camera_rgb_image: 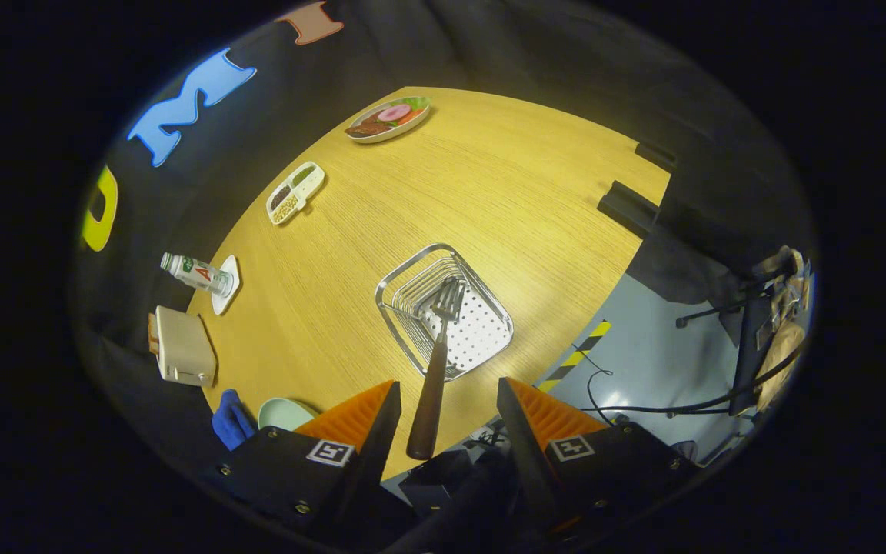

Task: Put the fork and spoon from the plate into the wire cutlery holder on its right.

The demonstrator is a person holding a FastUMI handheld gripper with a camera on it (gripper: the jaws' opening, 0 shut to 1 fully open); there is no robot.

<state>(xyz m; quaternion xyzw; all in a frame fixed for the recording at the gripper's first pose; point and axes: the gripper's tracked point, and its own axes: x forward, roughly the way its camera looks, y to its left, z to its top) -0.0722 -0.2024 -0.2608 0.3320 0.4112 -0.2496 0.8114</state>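
Note:
The wire cutlery holder [404, 278], a square metal basket with a perforated bottom, stands on the wooden table just ahead of my fingers. The fork [429, 392] has its tines inside the basket, and its dark brown handle sticks out over the near rim. That handle lies in the gap between my fingers without touching either one. My gripper [449, 388] is open above the table's near edge. A pale green plate [280, 412] peeks out beside my left finger, mostly hidden by it.
A blue cloth [231, 419] lies next to the plate. Further left are a beige box [181, 346] and a bottle [197, 273] on a white coaster. A divided dish [295, 192] and a food plate [389, 119] sit beyond. Right of the table edge, floor with cables [643, 404].

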